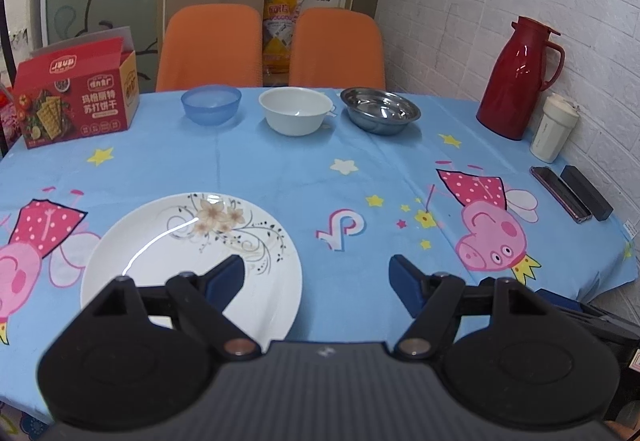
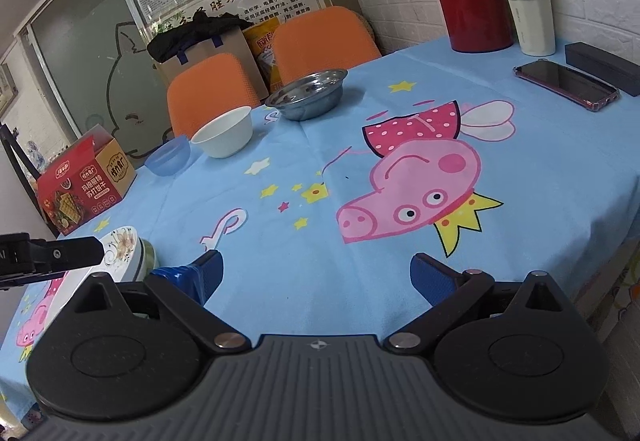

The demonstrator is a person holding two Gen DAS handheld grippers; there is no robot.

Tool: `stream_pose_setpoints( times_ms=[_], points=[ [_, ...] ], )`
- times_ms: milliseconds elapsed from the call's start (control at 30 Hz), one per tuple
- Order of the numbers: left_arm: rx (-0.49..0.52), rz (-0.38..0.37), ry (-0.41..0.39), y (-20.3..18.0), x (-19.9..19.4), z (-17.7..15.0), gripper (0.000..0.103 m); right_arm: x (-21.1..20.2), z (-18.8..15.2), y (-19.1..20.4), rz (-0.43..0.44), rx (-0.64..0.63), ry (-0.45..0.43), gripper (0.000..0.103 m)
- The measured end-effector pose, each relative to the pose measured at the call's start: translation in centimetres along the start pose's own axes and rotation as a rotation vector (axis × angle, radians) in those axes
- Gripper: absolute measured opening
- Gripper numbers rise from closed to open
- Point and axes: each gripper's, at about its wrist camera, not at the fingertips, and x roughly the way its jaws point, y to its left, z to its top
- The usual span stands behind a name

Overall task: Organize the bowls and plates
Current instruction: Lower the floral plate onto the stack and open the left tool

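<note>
Our left tongs [image 1: 316, 275] and right tongs [image 2: 316, 275] are wide apart, empty, near the flower plate [image 1: 180, 253].

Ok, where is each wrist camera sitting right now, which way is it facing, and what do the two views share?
Left wrist: low over the near table edge, facing across to the bowls; its own open left gripper shows, one finger above the floral plate.
Right wrist: near the edge further right, angled left across the tablecloth; its own open right gripper shows, with the left gripper's black arm at left.
Shared: blue bowl, white bowl, steel bowl, red thermos, cracker box.
</note>
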Motion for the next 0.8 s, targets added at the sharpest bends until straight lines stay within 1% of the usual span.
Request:
stream_pose_setpoints(
  times_ms=[167, 433, 600, 800],
  points=[
    [0.000, 0.001, 0.007, 0.3, 0.7, 0.4, 0.072, 0.0, 0.3, 0.2, -0.007, -0.013, -0.006, 0.088],
    [-0.020, -0.002, 0.038, 1.2, 3.0, 1.6, 0.072, 1.9, 0.9, 0.3, -0.011, -0.014, 0.028, 0.088],
    [-0.010, 0.004, 0.048, 1.4, 4.0, 2.3, 0.072, 2.8, 1.5, 0.3, -0.015, -0.023, 0.040, 0.088],
    [0.011, 0.003, 0.059, 1.3, 5.2, 3.6, 0.072, 3.6, 3.2, 0.5, -0.024, -0.077, 0.036, 0.088]
  ],
)
